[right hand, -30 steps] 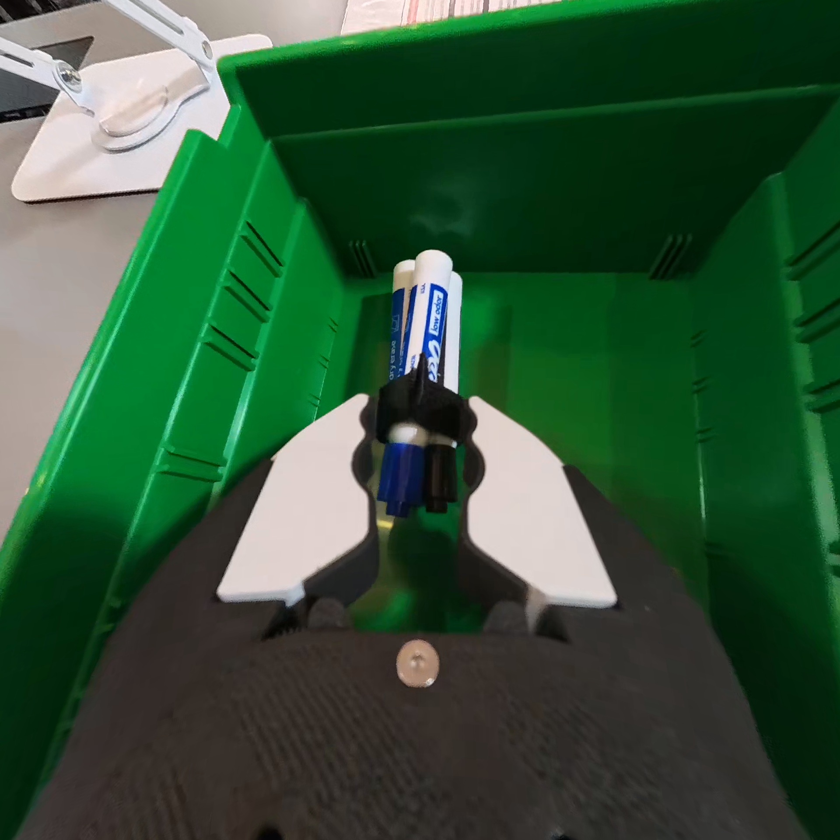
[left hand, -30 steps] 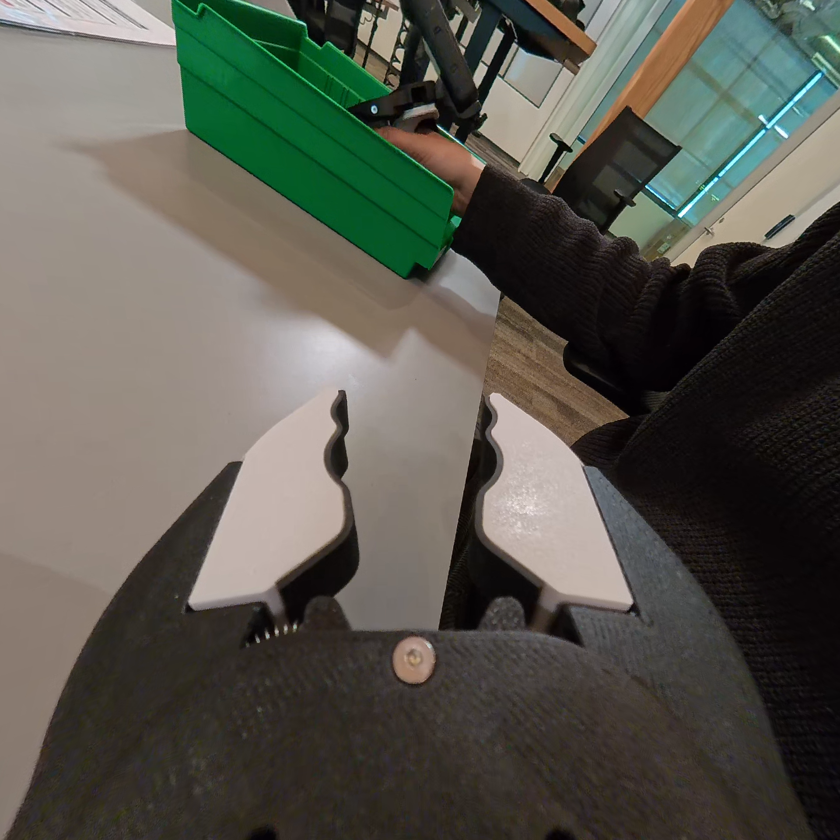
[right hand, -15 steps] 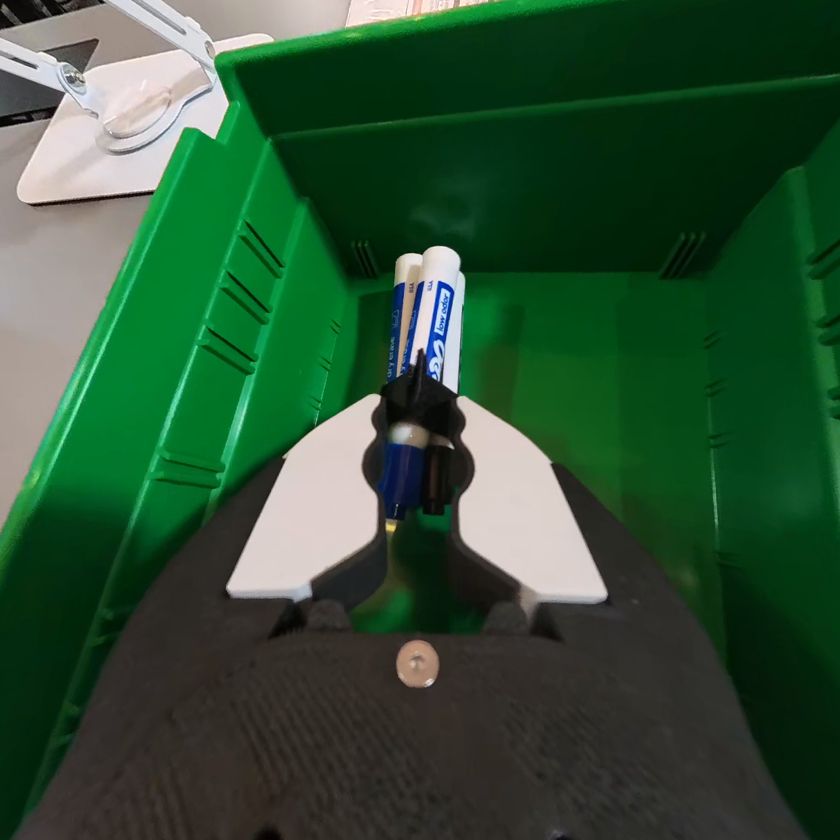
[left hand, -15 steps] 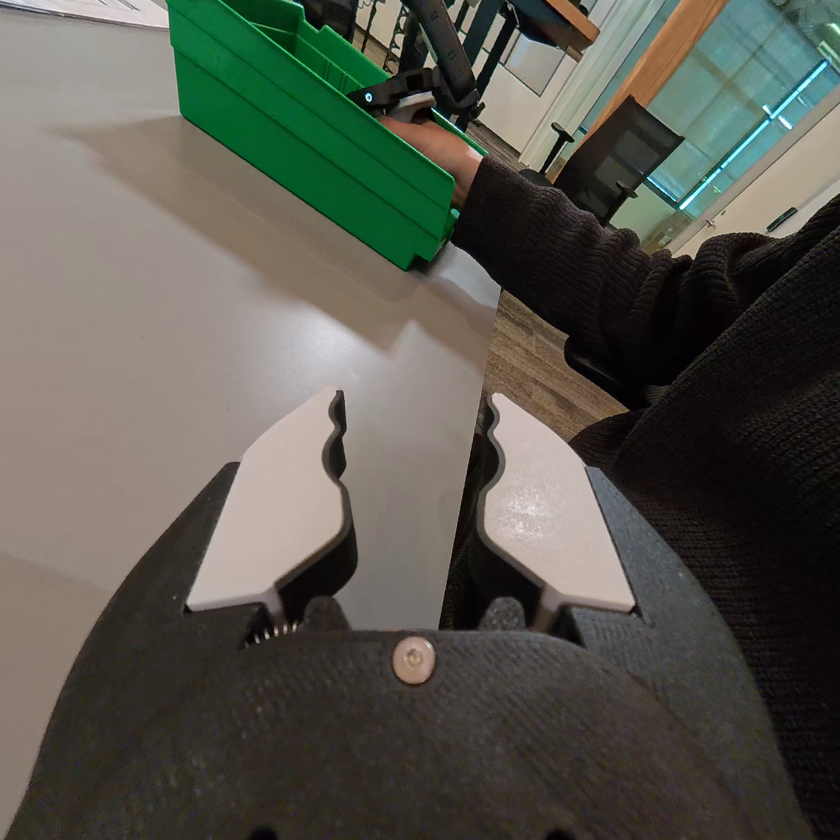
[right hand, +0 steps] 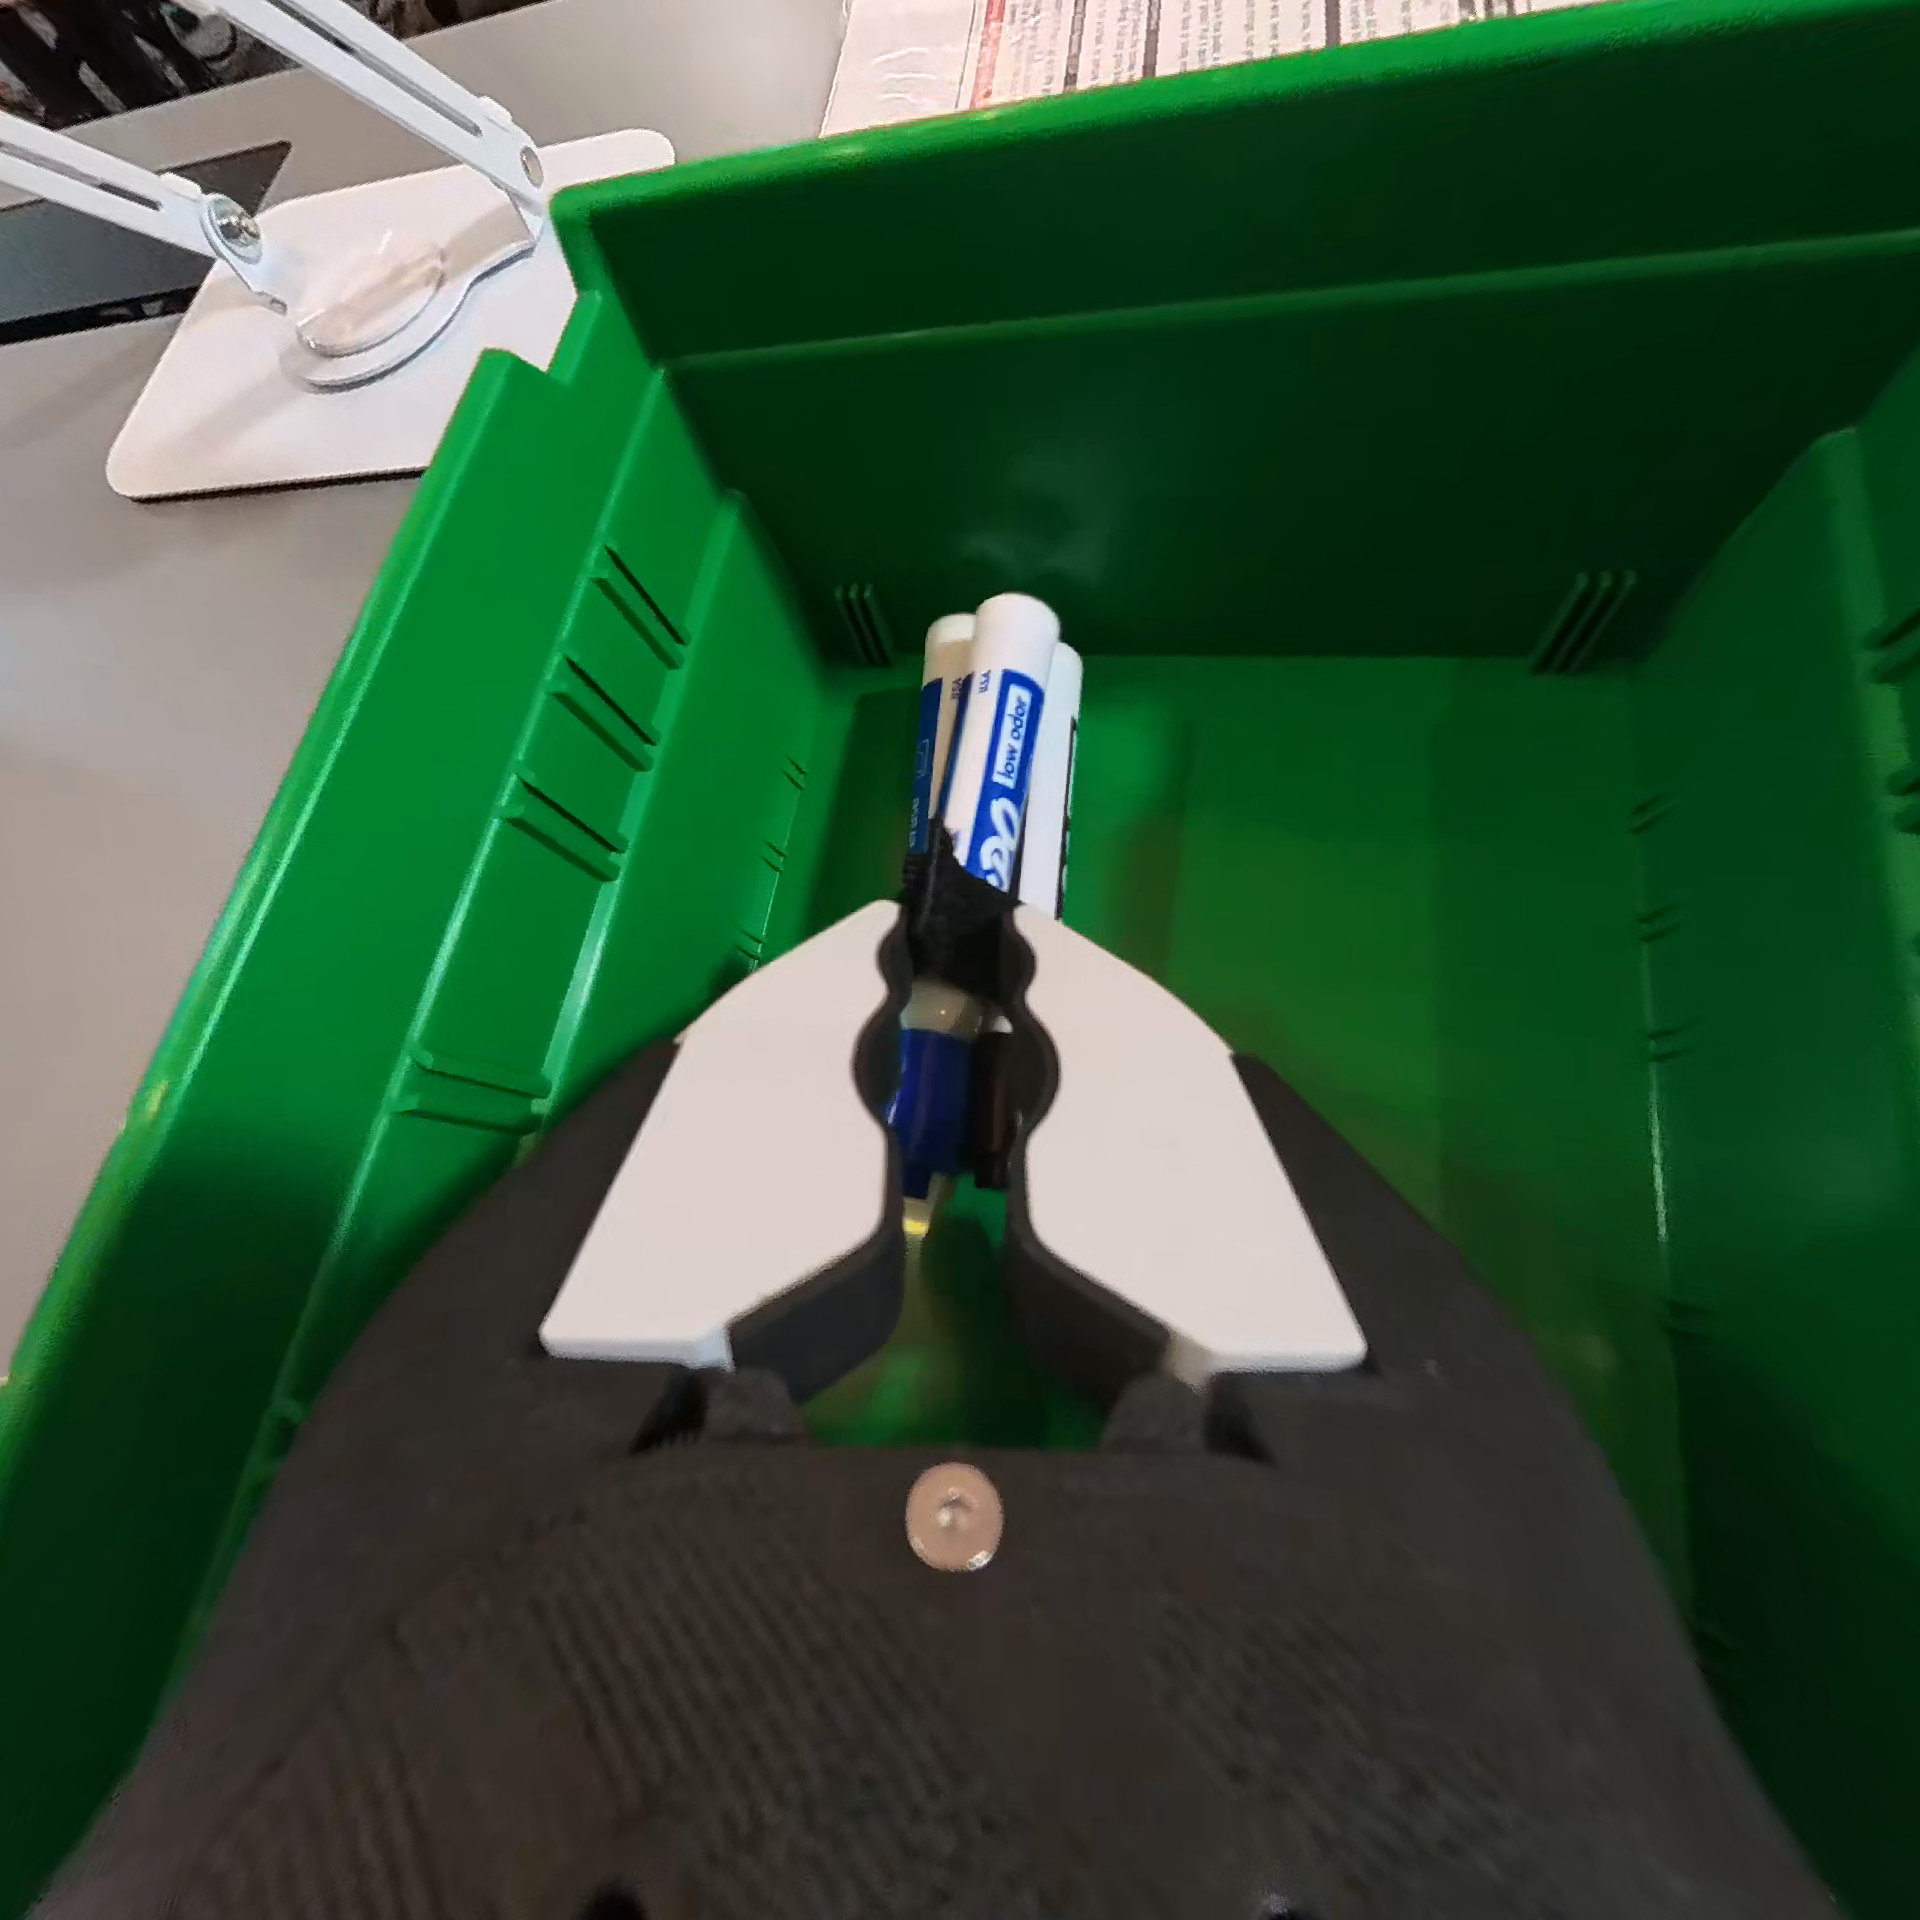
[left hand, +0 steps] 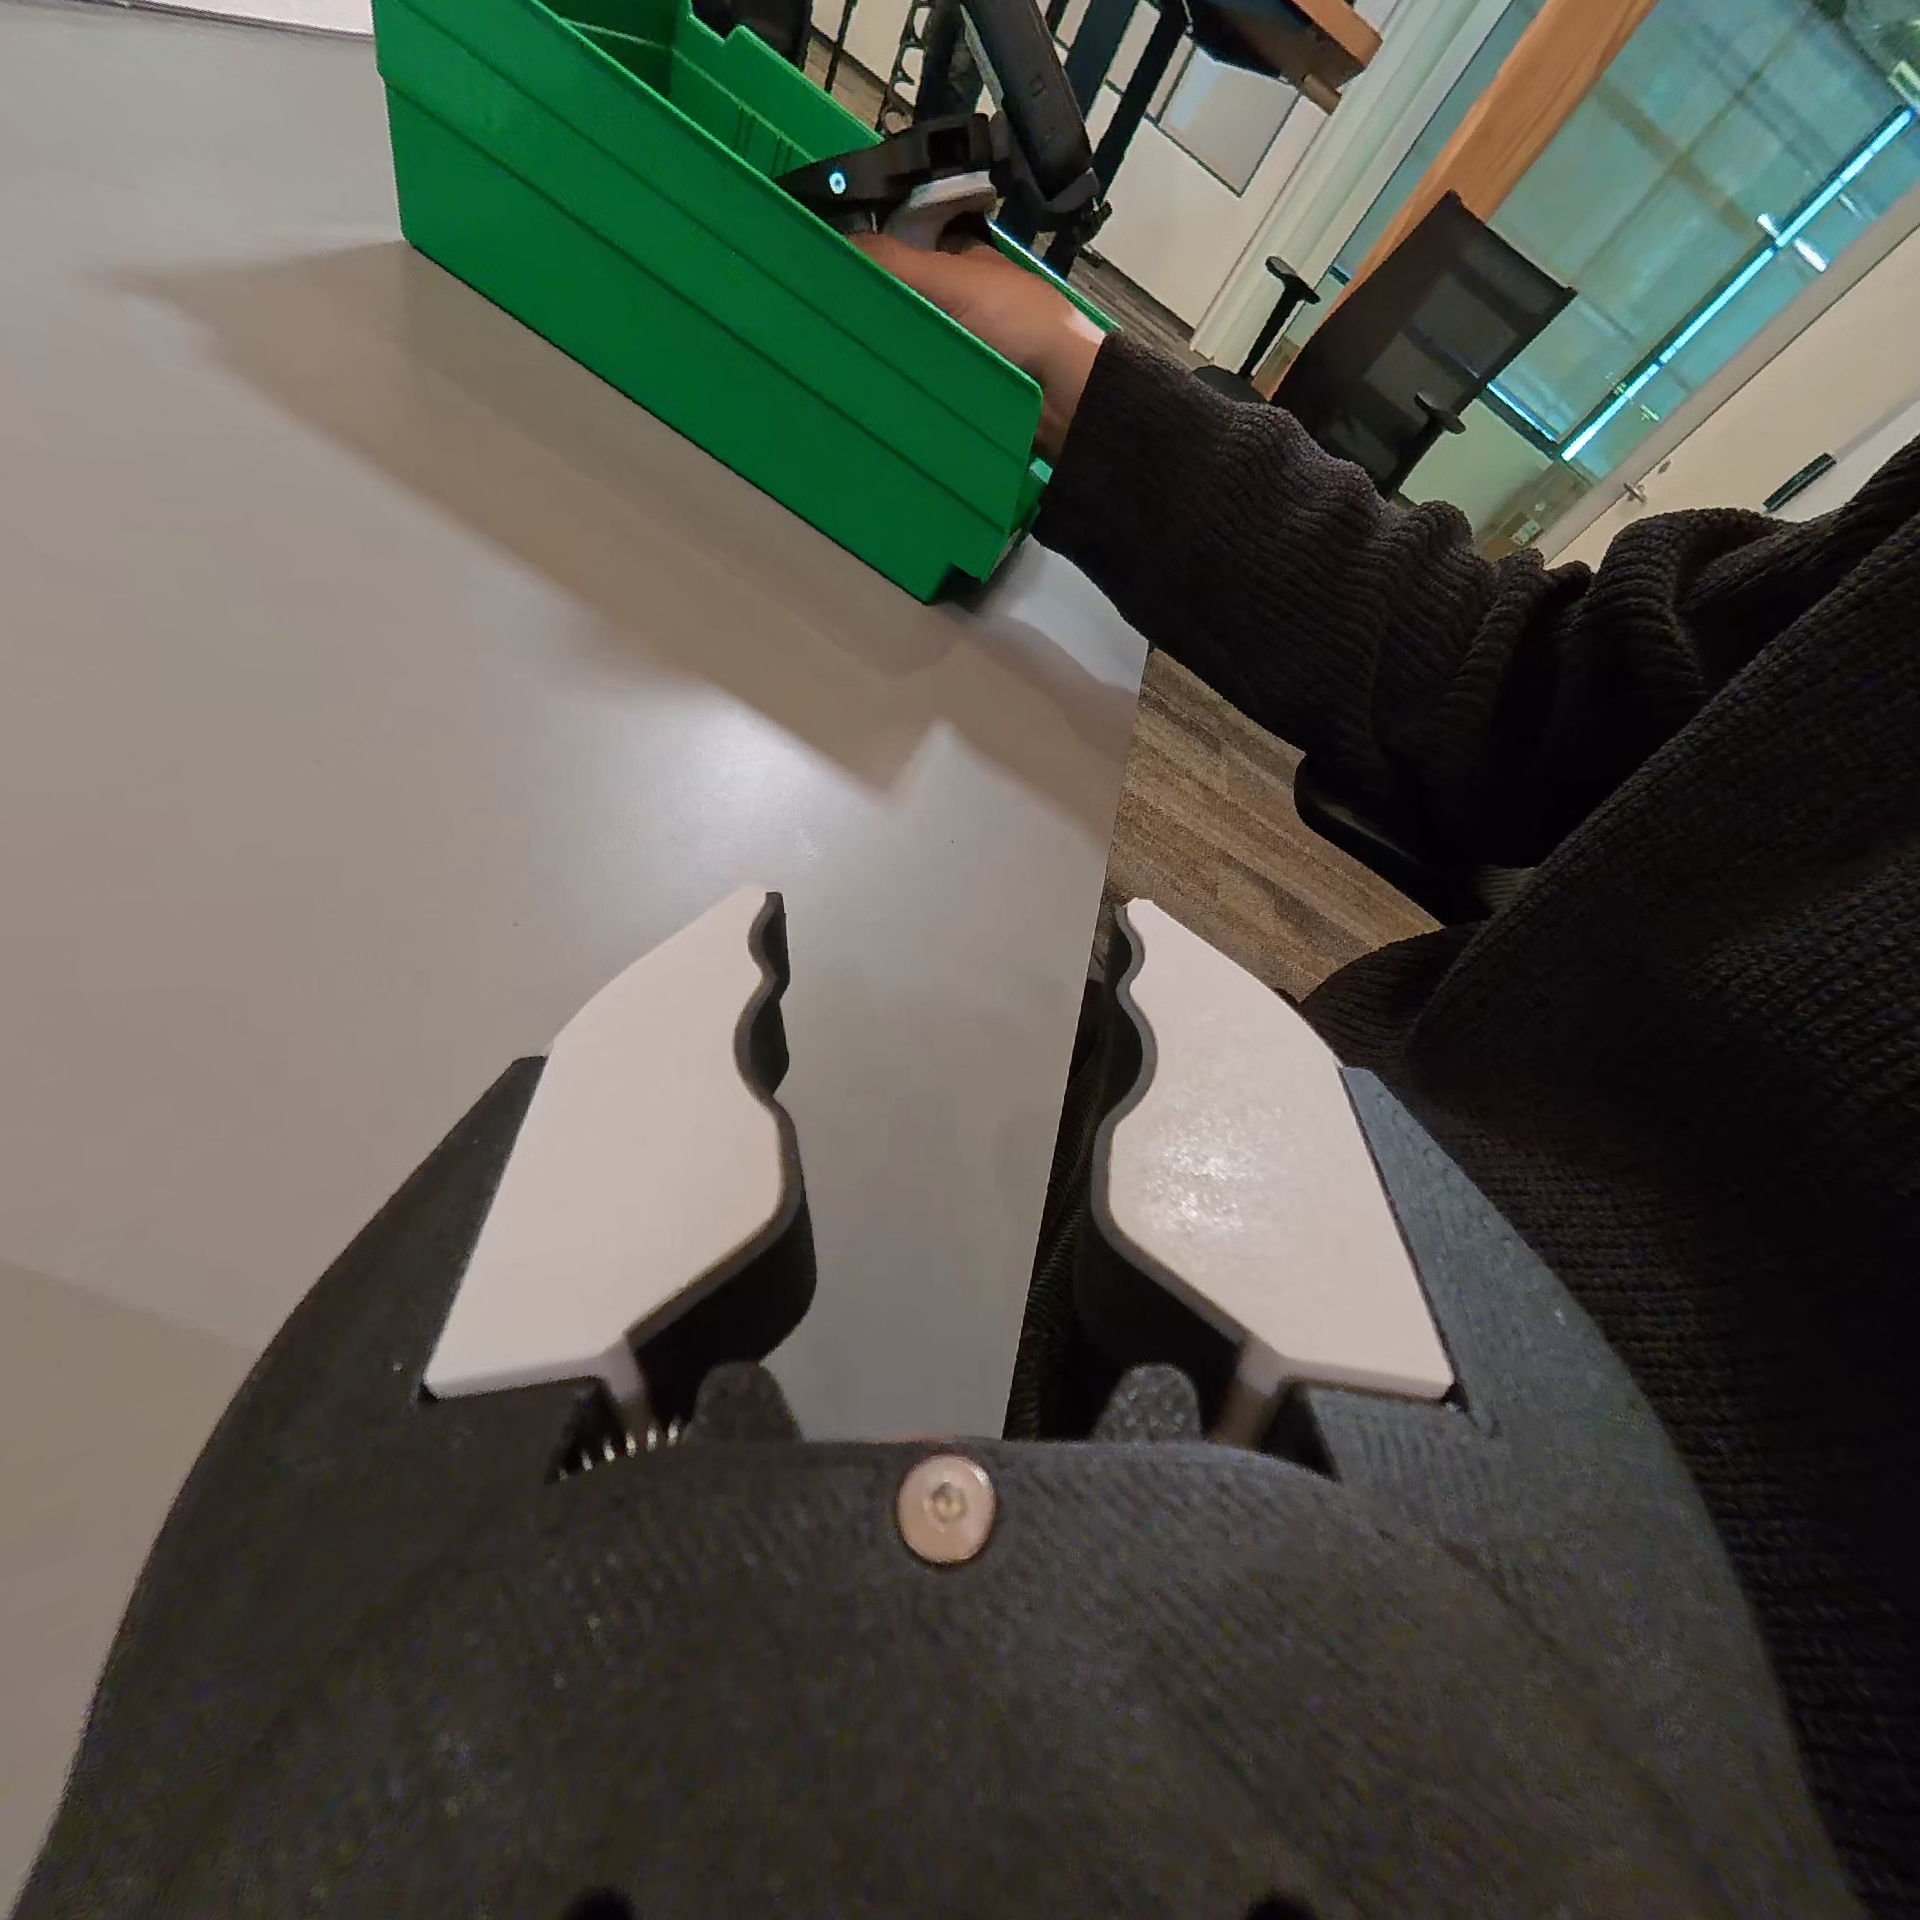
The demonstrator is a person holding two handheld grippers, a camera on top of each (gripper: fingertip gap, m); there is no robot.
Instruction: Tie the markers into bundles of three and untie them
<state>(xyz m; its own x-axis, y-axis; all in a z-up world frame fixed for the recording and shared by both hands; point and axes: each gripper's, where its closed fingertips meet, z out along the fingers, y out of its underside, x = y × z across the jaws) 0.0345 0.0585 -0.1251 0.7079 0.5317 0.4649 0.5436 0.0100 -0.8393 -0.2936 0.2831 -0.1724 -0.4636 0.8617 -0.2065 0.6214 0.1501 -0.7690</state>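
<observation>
Grey table [left hand: 312,727], wood-look floor [left hand: 1226,852], black office chair [left hand: 1434,343], tall windows [left hand: 1714,208], perhaps daylight

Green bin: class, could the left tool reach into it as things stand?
Probably yes. The left tool is open and empty, with bare table before the green bin; inside, though, the right tool already grips the marker bundle.
</observation>
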